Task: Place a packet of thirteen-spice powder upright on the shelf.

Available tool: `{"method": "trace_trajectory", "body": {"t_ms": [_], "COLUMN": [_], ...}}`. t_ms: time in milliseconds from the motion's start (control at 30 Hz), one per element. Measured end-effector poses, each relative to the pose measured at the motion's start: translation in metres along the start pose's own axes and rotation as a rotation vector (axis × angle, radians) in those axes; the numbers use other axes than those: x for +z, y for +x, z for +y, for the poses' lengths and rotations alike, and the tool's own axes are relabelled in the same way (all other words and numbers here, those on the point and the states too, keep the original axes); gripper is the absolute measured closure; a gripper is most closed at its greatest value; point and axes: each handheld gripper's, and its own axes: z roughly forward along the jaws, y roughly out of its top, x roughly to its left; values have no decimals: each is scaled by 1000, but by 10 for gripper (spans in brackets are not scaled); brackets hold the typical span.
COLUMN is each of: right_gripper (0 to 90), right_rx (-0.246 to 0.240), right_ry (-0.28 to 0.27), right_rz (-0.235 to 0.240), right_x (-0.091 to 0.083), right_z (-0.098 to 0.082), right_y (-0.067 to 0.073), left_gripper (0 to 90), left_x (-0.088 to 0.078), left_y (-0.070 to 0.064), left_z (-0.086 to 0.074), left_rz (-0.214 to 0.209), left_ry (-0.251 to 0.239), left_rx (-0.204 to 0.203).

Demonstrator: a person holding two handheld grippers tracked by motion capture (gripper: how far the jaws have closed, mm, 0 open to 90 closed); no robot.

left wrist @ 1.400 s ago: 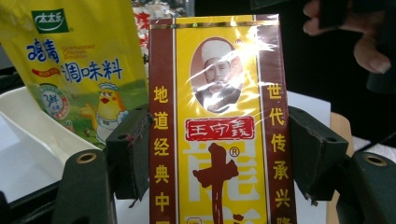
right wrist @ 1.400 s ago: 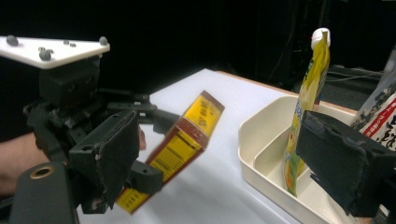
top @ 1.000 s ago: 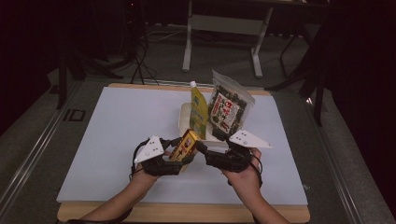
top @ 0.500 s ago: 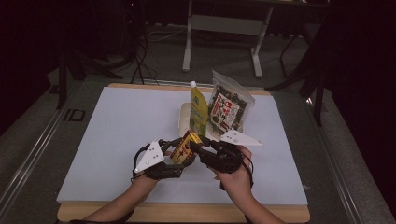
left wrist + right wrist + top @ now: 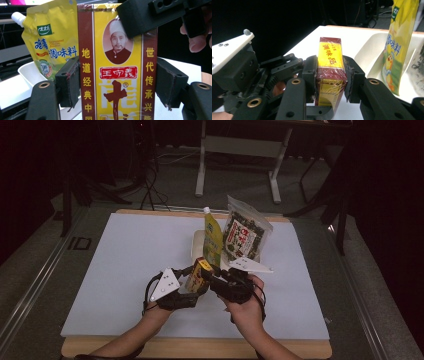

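Note:
A yellow and maroon seasoning box (image 5: 198,273) is held upright above the table's front middle, between both grippers. My left gripper (image 5: 194,283) is shut on it; in the left gripper view its pads press the box (image 5: 117,75) on both narrow sides. My right gripper (image 5: 208,276) comes from the right and its jaws have just been closing with the box between them. In the right gripper view, the pads of my right gripper (image 5: 330,82) press the box (image 5: 330,62) from both sides.
A white tray (image 5: 196,249) behind the box holds an upright yellow spouted pouch (image 5: 213,236) and a dark seaweed bag (image 5: 246,236). The white table sheet (image 5: 125,255) lies open to the left. A metal stand (image 5: 240,150) is beyond the table.
My right gripper has moved left to the box and closed its jaws on it. The left gripper has kept still with the box in it.

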Motion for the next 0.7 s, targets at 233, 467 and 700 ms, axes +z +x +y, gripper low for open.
{"method": "trace_trajectory", "body": {"t_ms": [233,467,700], "right_gripper": [675,675,674], "right_rx": [-29,-52,-58], "right_ry": [-19,-34,-60], "right_rz": [-40,-82,-129], "right_x": [6,15,25], "right_z": [6,9,17], "right_y": [-1,-2,-7], "left_gripper": [141,36,24], "left_x": [-1,-6,-18], "left_y": [7,13,19], "left_z": [1,-2,-4], "left_rz": [63,89,104], "left_ry": [33,98,113], "left_rx": [-29,-52,-81]}}
